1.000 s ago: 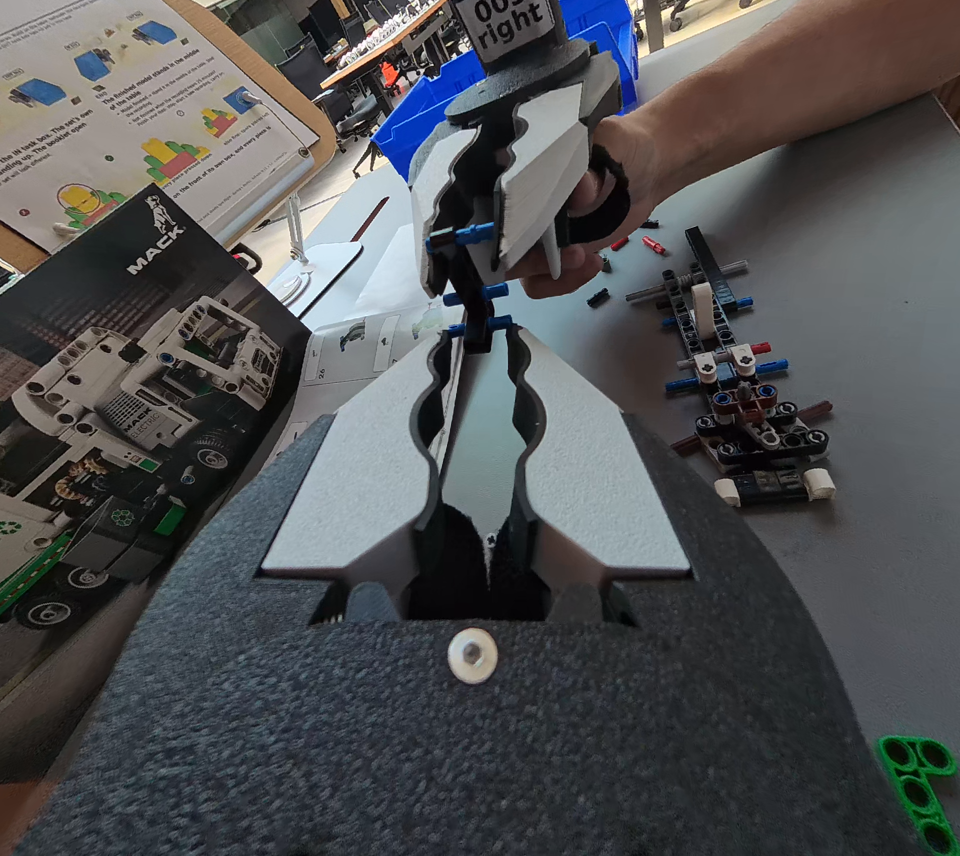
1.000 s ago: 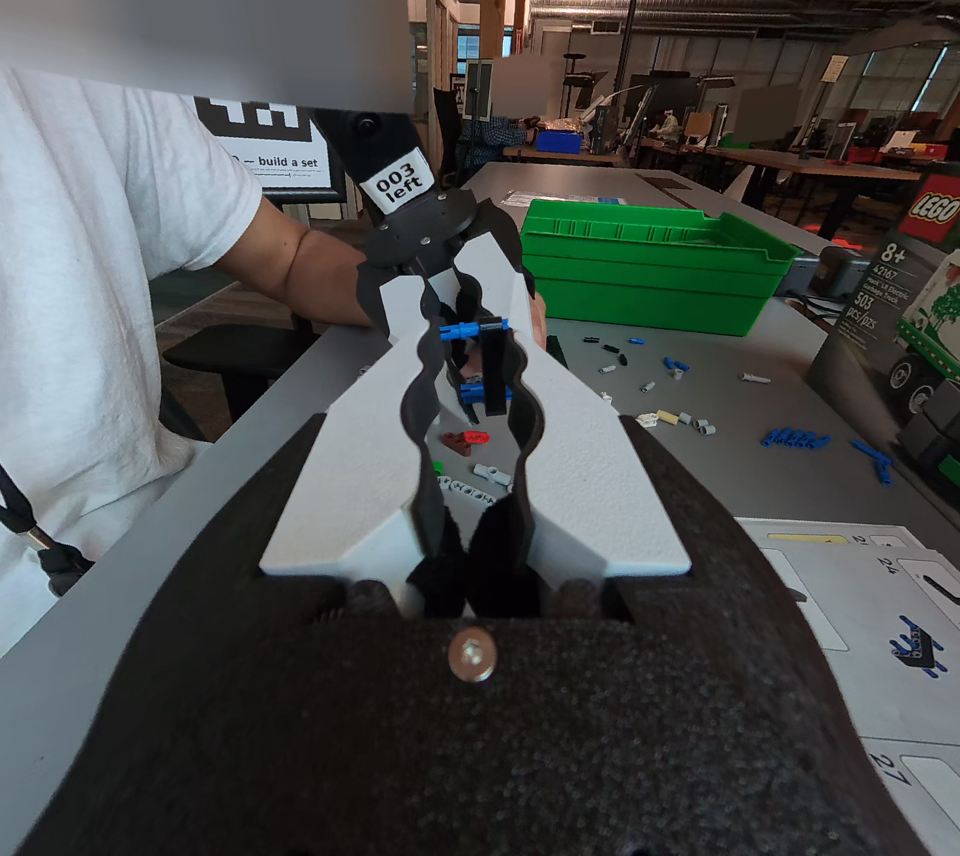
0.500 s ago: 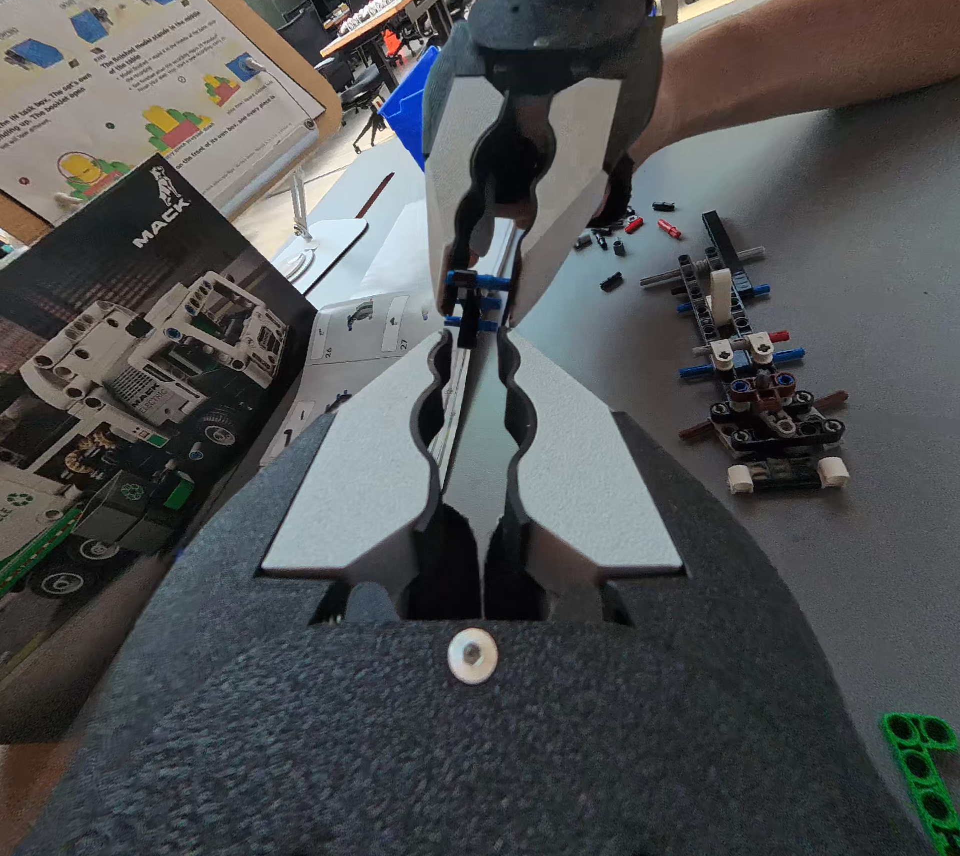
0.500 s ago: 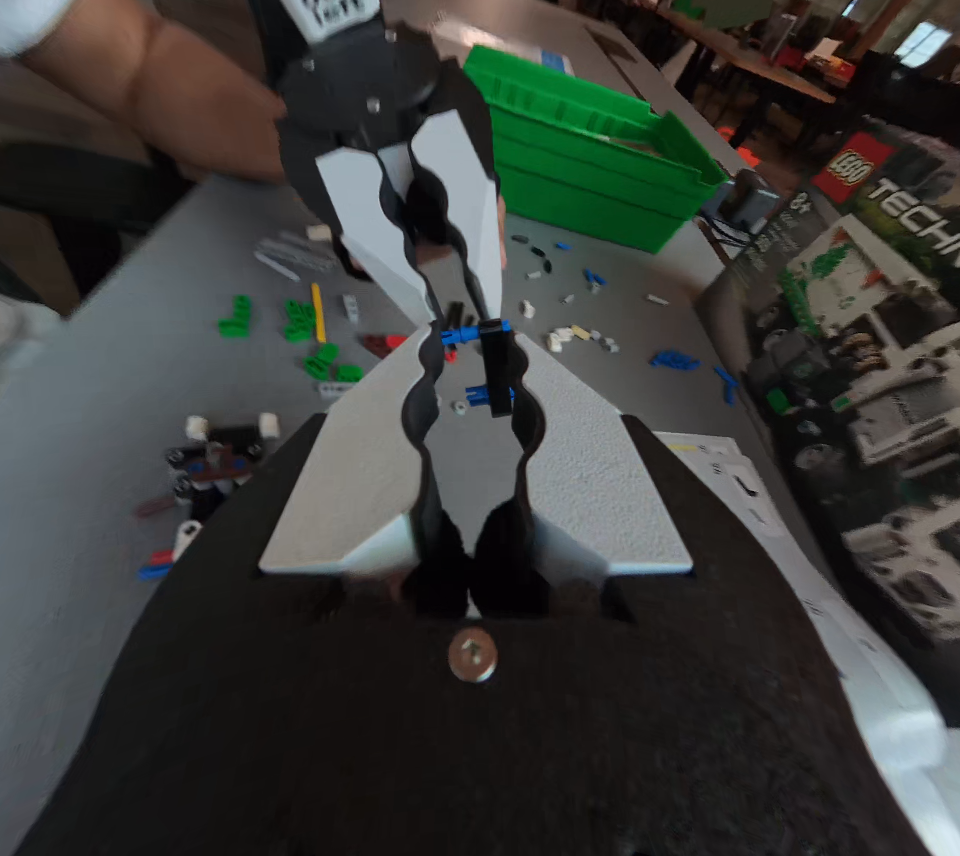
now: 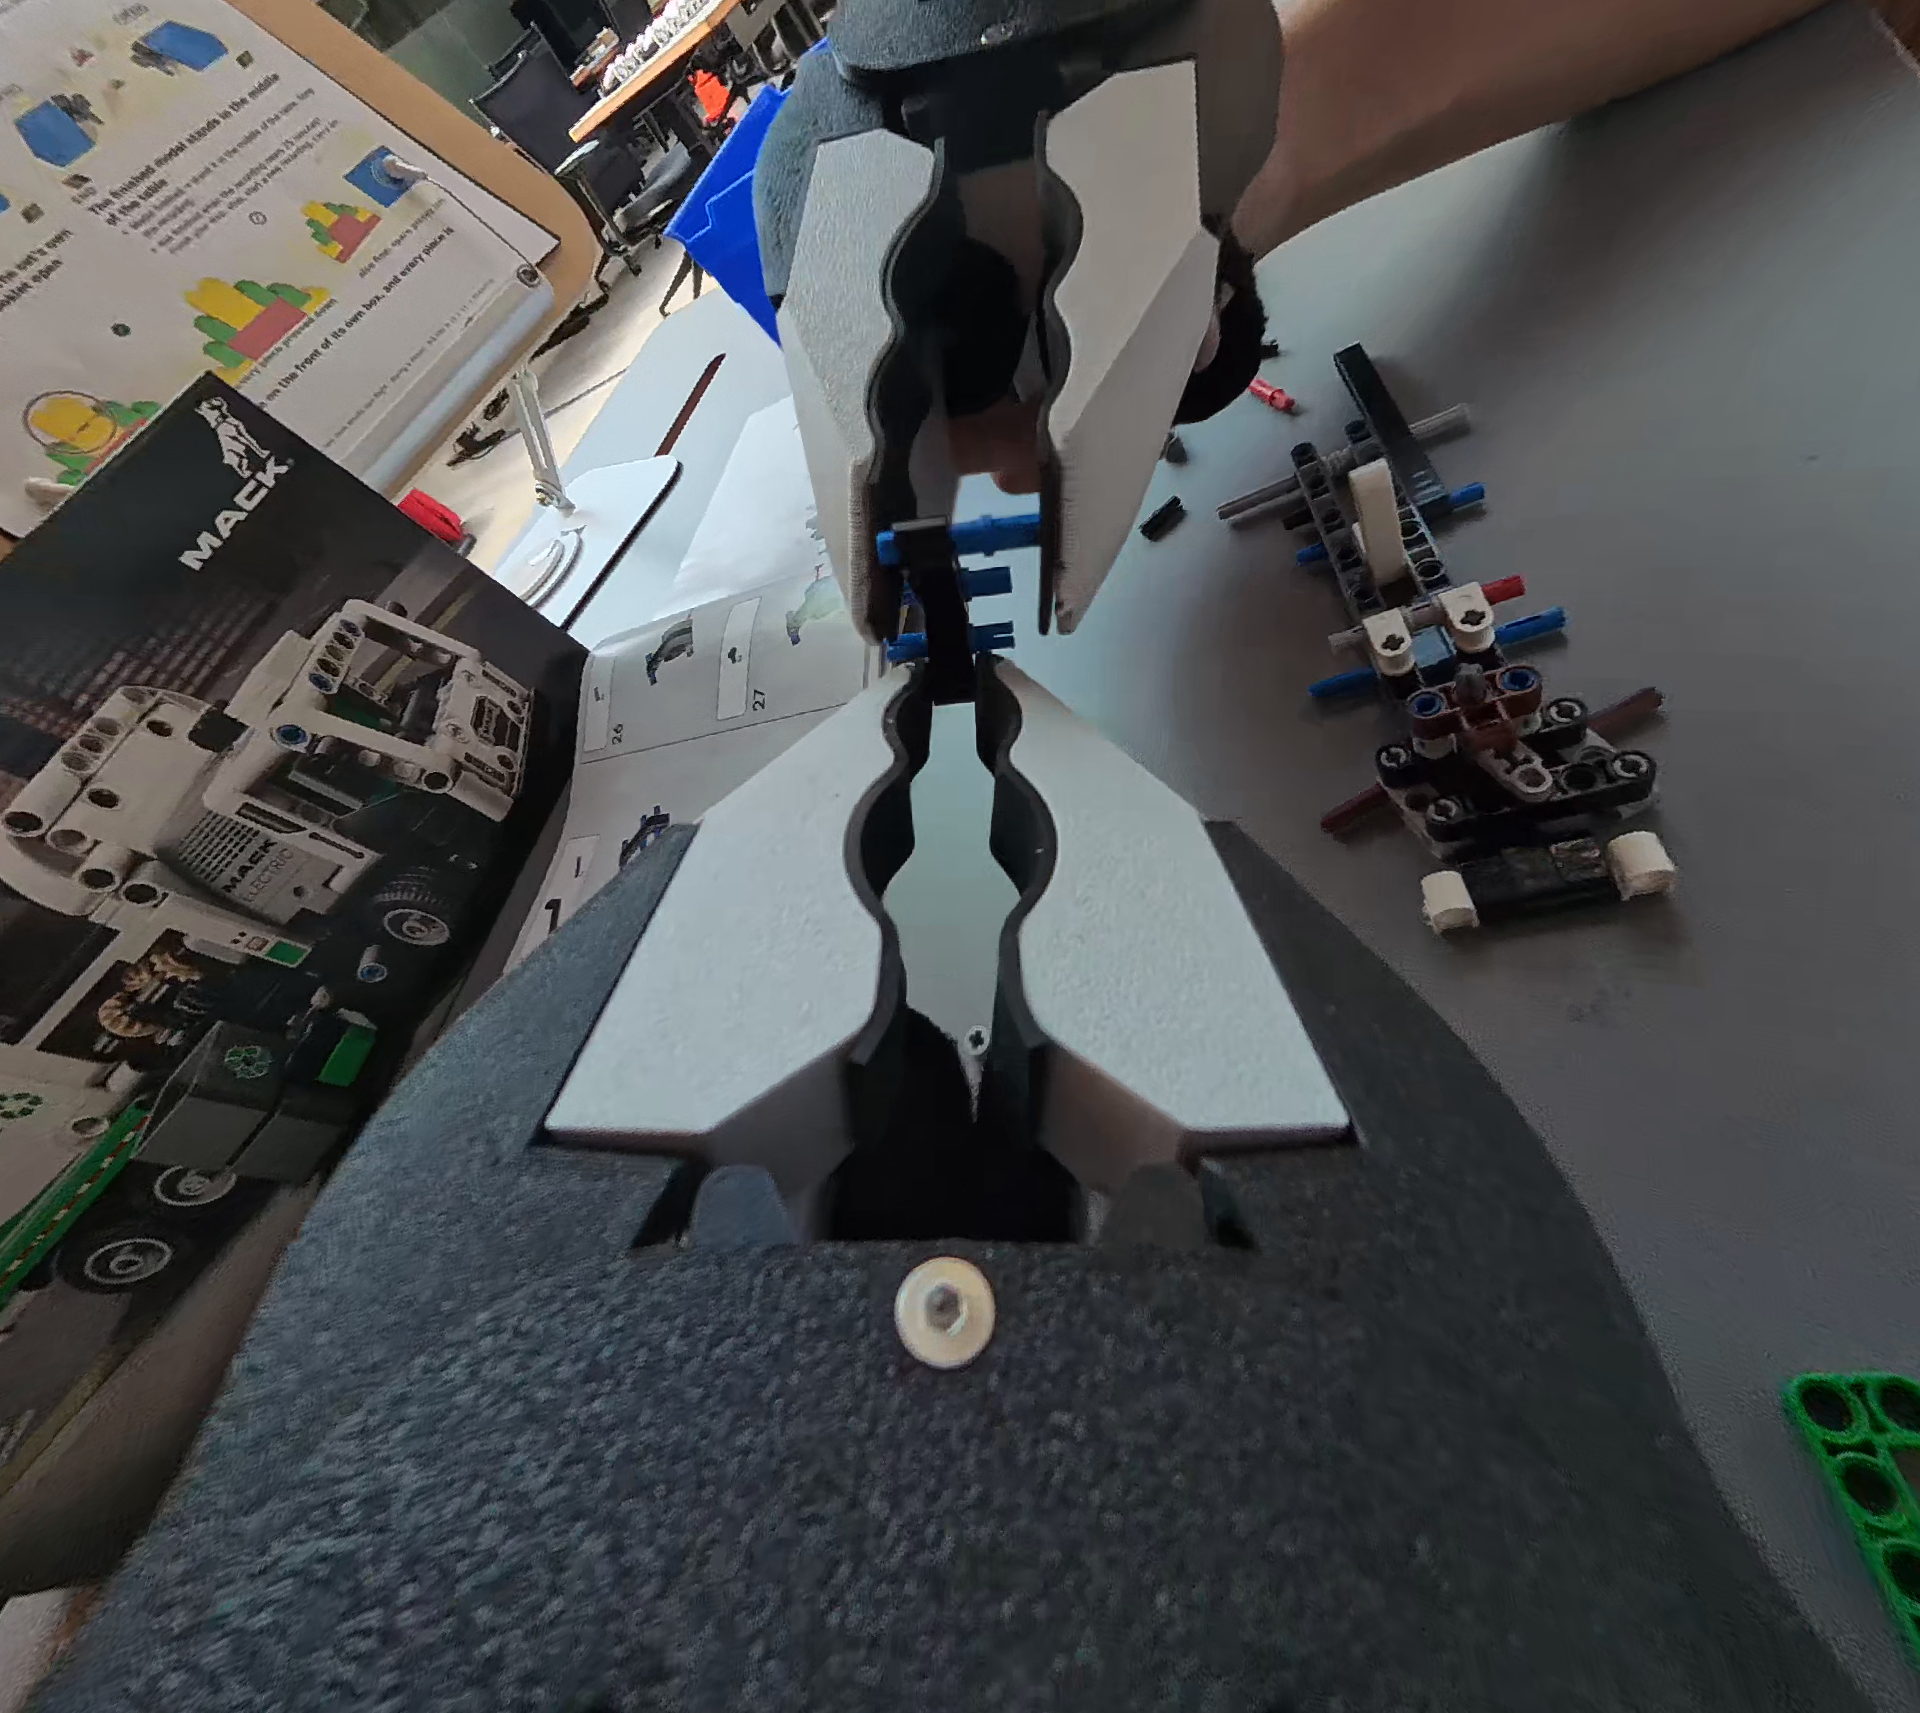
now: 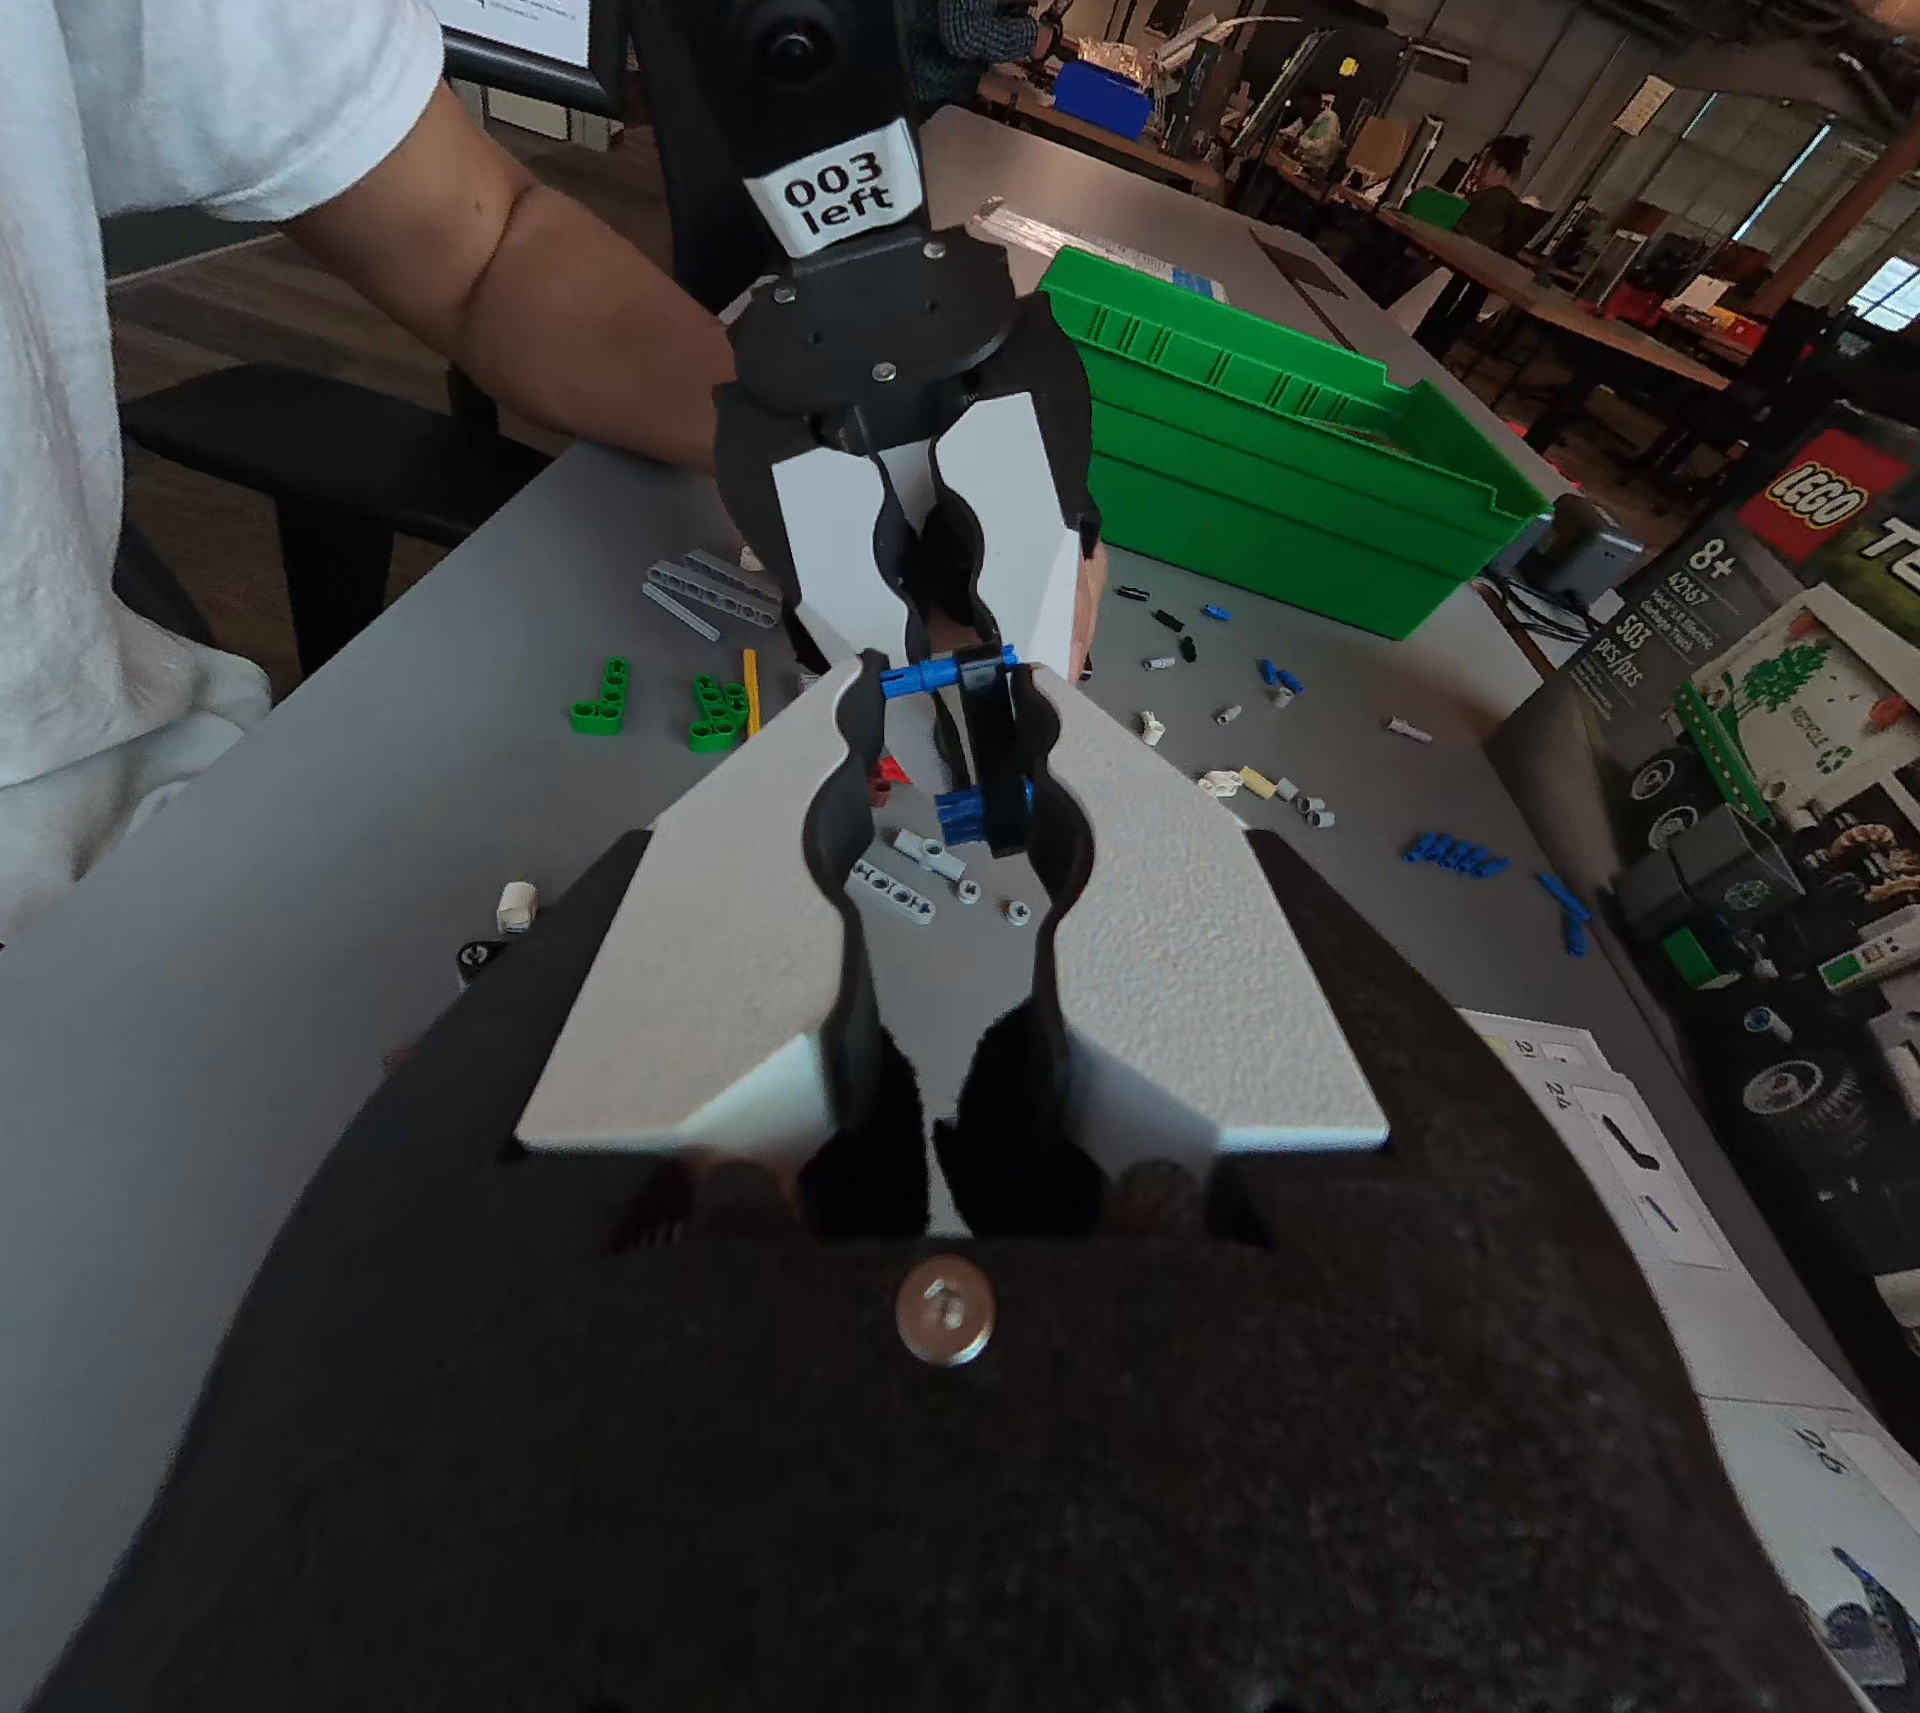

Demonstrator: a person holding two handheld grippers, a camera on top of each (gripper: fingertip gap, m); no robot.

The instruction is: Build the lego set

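A short black beam [image 5: 940,603] with three blue pins through it hangs in the air between both grippers. My left gripper [image 5: 940,692] is shut on the beam's lower end. My right gripper [image 5: 966,614] comes down from above; its pads press across the top blue pin [image 5: 987,525] and the beam. In the right wrist view my right gripper [image 6: 943,681] has that blue pin [image 6: 920,678] spanning its pads, with the beam [image 6: 992,759] flat against the right pad. The left gripper [image 6: 951,635] shows just beyond it, tips at the beam.
A half-built black chassis [image 5: 1496,728] lies on the grey table at right. The set's box [image 5: 208,780] and an open booklet [image 5: 717,645] are at left. A green bin [image 6: 1278,468], green angle beams [image 6: 717,713] and loose small parts [image 6: 1247,780] lie beyond. Less than 4 cm separates the two grippers' tips.
My left fingers, open around the beam's lower end a second ago, have closed on it. My right gripper has swung over the top, still holding the beam by its pin.
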